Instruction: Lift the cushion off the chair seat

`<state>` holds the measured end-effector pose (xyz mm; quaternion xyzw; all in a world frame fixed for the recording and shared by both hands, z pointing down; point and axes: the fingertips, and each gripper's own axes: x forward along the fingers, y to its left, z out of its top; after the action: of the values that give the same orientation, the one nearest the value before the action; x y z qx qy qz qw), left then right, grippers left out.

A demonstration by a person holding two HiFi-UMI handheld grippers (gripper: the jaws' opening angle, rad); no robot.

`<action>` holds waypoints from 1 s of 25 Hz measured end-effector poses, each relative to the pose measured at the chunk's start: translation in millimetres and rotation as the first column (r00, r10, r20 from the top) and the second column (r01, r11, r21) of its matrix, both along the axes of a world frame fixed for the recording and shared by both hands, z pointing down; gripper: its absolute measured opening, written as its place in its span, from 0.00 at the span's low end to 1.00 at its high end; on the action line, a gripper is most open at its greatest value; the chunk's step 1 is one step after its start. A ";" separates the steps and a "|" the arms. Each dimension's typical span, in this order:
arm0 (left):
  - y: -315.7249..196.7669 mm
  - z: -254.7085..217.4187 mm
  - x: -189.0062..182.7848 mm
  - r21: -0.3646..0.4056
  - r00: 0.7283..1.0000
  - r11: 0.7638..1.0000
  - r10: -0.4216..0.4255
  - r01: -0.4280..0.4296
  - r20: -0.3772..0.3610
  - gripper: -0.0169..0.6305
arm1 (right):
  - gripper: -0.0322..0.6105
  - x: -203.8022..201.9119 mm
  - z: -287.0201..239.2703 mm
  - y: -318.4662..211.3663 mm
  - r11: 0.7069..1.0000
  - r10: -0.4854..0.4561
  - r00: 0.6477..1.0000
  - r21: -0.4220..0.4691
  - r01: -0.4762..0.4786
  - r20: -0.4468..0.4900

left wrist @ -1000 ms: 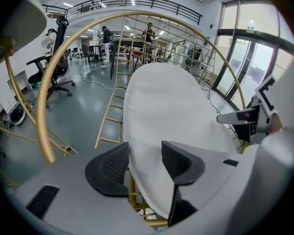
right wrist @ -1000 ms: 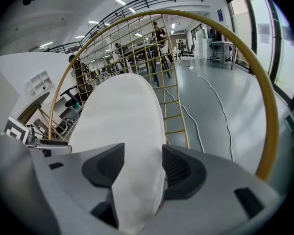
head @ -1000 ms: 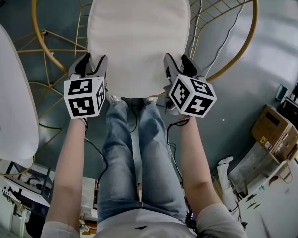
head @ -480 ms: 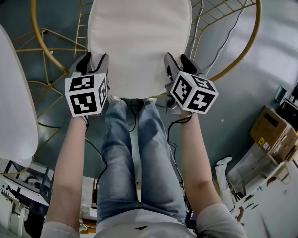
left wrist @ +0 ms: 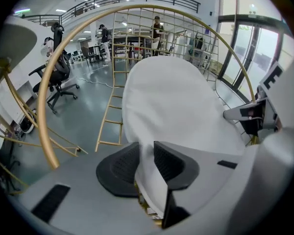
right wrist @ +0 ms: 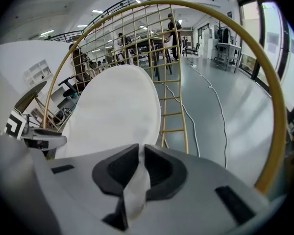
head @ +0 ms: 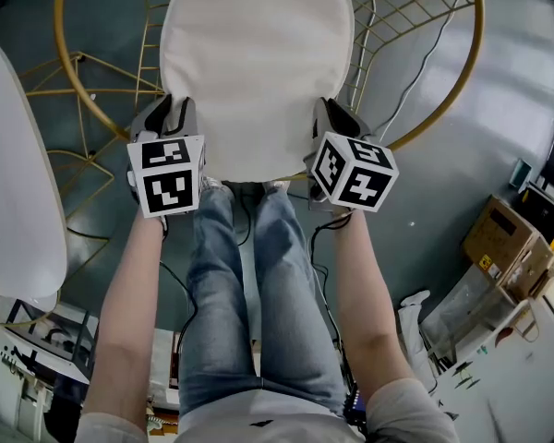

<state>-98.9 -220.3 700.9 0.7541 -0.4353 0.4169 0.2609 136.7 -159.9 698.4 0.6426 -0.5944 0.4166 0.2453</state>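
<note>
A white oval cushion point(head: 257, 63) lies on the seat of a gold wire chair point(head: 472, 53). My left gripper point(head: 171, 116) grips the cushion's near left edge and my right gripper point(head: 338, 118) its near right edge. Both pairs of jaws have just been closing, with the cushion's edge between them. In the left gripper view the dark pads point(left wrist: 167, 160) press a fold of the cushion point(left wrist: 176, 102). In the right gripper view the pads point(right wrist: 121, 166) pinch a thin fold of the cushion point(right wrist: 112, 111). The cushion still rests on the seat.
A second white cushioned chair point(head: 9, 173) stands at the left. The person's legs in jeans point(head: 249, 293) are just below the seat's front edge. A cable point(head: 425, 72) runs over the grey floor at the right, and cardboard boxes point(head: 512, 243) stand at the far right.
Both grippers' jaws have closed from wide open onto the cushion's near edges. The hands have stayed at the same spots on the seat's front.
</note>
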 end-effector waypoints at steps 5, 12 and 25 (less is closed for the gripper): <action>2.4 -11.4 -0.6 0.035 1.000 0.999 0.024 -0.024 -0.001 0.09 | 0.10 -1.1 -10.4 1.8 0.999 0.004 1.000 0.051 -0.003 -0.014; 11.2 -28.9 -3.7 0.067 1.000 0.998 0.005 -0.003 -0.026 0.08 | 0.09 -3.6 -25.7 11.1 0.996 0.000 1.000 0.090 0.001 -0.008; 27.4 -90.3 -8.6 0.147 0.998 0.988 -0.040 0.048 -0.053 0.08 | 0.08 -4.9 -85.3 20.2 0.984 -0.003 1.000 0.178 0.004 -0.003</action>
<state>-107.5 -192.9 610.6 0.7718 -0.4750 0.3584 0.2241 131.7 -139.7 613.0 0.6615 -0.6301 0.3603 0.1885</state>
